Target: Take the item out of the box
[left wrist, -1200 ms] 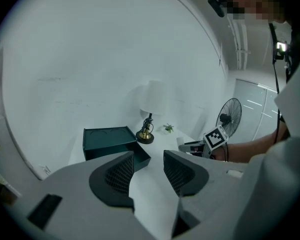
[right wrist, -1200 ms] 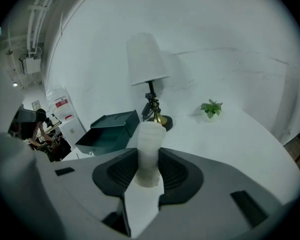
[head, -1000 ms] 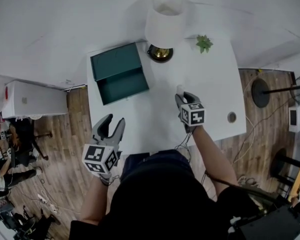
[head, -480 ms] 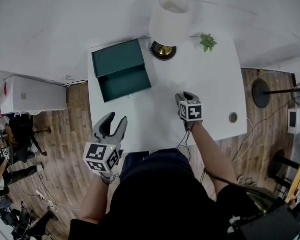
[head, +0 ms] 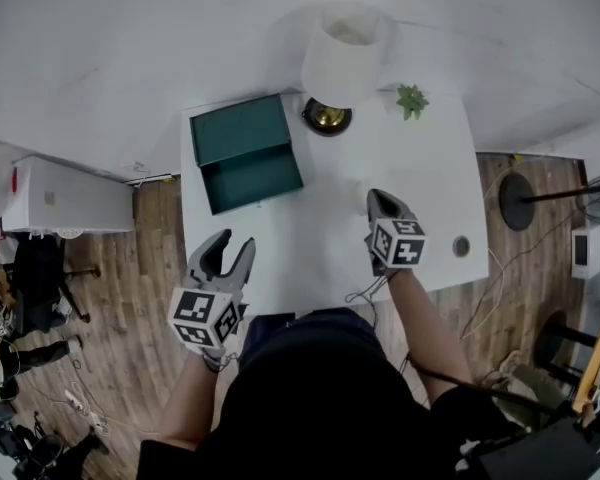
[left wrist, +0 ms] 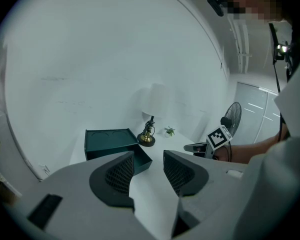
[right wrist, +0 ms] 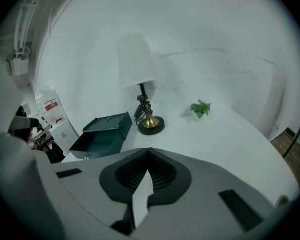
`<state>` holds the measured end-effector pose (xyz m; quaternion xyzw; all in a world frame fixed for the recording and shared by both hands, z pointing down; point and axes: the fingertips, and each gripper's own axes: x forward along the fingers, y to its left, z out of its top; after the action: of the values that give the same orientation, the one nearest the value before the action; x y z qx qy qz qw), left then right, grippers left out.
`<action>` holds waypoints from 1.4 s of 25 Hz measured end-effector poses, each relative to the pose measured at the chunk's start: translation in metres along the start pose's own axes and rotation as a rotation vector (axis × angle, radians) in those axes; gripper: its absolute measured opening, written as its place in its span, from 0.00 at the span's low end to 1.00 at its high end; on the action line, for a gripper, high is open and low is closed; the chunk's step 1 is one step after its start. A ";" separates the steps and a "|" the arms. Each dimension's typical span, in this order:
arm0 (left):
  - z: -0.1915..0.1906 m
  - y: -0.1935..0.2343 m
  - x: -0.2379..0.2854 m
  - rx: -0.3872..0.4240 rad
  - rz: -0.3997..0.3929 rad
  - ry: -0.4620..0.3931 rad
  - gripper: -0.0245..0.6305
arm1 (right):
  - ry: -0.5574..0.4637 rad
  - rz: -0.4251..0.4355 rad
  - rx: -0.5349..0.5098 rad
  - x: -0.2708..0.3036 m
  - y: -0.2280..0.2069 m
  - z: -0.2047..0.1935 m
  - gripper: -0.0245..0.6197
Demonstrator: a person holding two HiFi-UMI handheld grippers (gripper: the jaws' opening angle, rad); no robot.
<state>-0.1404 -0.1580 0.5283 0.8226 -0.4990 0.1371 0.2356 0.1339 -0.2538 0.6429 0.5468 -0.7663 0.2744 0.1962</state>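
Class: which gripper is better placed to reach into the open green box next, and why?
Probably the left gripper: its jaws stand apart and empty, and it points toward the green box on its side of the table. The right gripper is shut and farther off.

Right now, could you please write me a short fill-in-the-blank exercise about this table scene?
The green box stands with its lid ____. The lamp stands between the box and the small ____. The left gripper's jaws stand ____. The right gripper's jaws are pressed ____.
Missing words: open; plant; apart; together.
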 end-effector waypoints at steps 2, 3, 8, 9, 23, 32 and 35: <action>0.007 -0.002 -0.002 0.006 -0.006 -0.015 0.31 | -0.065 0.011 -0.051 -0.017 0.011 0.026 0.05; 0.012 -0.002 -0.003 0.011 -0.008 -0.025 0.31 | -0.102 0.018 -0.068 -0.025 0.017 0.040 0.05; 0.039 -0.001 -0.007 0.031 -0.015 -0.085 0.31 | -0.298 0.079 -0.133 -0.069 0.053 0.110 0.05; 0.046 -0.001 -0.008 0.036 -0.018 -0.100 0.31 | -0.339 0.090 -0.148 -0.078 0.061 0.123 0.05; 0.186 0.004 -0.050 0.257 0.057 -0.378 0.31 | -0.655 0.134 -0.288 -0.175 0.122 0.235 0.05; 0.211 0.014 -0.063 0.259 0.071 -0.440 0.29 | -0.685 0.137 -0.319 -0.181 0.134 0.247 0.05; 0.210 0.015 -0.062 0.254 0.071 -0.434 0.28 | -0.685 0.130 -0.315 -0.181 0.132 0.246 0.05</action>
<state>-0.1848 -0.2269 0.3244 0.8379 -0.5450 0.0269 0.0126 0.0676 -0.2450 0.3167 0.5203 -0.8533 -0.0334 -0.0073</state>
